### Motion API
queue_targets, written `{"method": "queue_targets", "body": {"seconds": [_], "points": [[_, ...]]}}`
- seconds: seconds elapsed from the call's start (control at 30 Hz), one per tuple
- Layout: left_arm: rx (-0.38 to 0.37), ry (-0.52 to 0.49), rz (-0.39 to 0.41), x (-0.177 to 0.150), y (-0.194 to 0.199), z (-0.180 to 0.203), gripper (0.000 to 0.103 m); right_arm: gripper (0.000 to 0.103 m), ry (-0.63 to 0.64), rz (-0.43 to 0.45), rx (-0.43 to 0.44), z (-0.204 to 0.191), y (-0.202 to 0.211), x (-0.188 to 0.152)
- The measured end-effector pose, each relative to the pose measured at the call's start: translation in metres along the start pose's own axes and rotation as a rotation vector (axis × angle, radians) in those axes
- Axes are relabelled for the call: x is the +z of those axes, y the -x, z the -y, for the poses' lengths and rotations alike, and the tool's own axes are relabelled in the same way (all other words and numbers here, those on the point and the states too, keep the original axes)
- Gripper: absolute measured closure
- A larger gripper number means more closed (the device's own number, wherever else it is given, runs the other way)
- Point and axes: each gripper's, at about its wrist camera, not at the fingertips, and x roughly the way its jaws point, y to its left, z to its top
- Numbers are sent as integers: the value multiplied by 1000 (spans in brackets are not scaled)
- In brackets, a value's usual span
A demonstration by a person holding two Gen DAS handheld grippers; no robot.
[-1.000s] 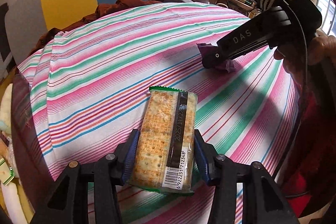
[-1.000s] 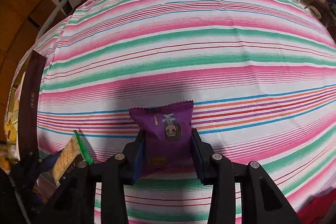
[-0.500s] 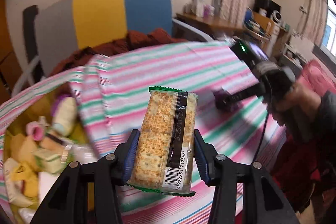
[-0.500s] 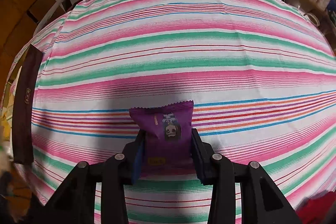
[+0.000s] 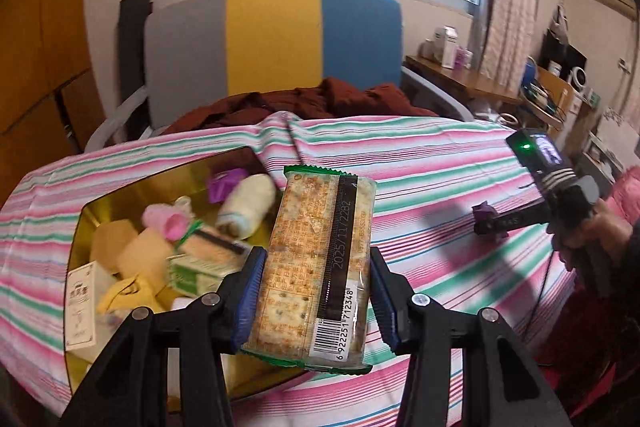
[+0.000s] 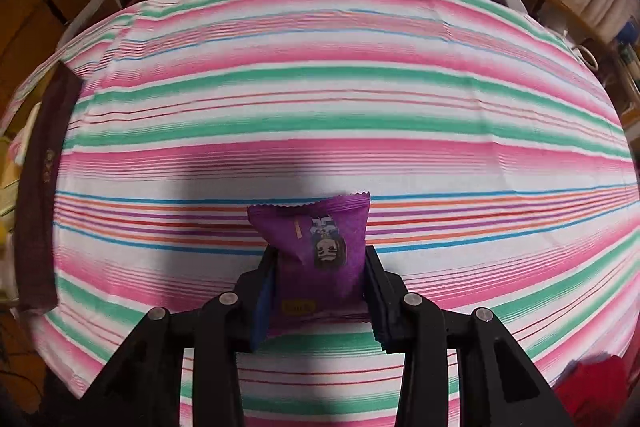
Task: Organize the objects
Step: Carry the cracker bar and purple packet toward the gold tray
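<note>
There are two cracker packets: one cracker packet [image 5: 320,267] at the centre of the left wrist view, a second cracker packet [image 5: 210,247] left of centre. One purple snack packet [image 6: 320,259] is at the centre of the right wrist view. One gold tray [image 5: 120,195] is at the left of the left wrist view, one chair [image 5: 272,43] at the top.

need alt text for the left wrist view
The left gripper is shut on a clear, green-edged cracker packet, held above a gold-lined box of mixed snacks on a pink-and-green striped cloth. To the right, the right gripper holds a small purple pouch.
</note>
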Motion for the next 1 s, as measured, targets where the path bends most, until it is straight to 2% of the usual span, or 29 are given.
{"method": "queue_targets", "body": {"seconds": [0.17, 0.37, 0.63, 0.83, 1.0], "points": [[14, 52, -4, -9, 1, -21, 53, 63, 49, 54, 49, -38, 20, 2], [19, 135, -1, -17, 6, -52, 53, 63, 96, 125, 131, -89, 48, -18], [107, 278, 38, -30, 32, -117, 53, 62, 226, 225, 303, -176, 89, -39], [147, 371, 41, -42, 43, -154, 53, 62, 327, 236, 402, -241, 89, -50], [111, 371, 47, -35, 40, -149, 53, 57, 323, 200, 405, -265, 68, -52]]}}
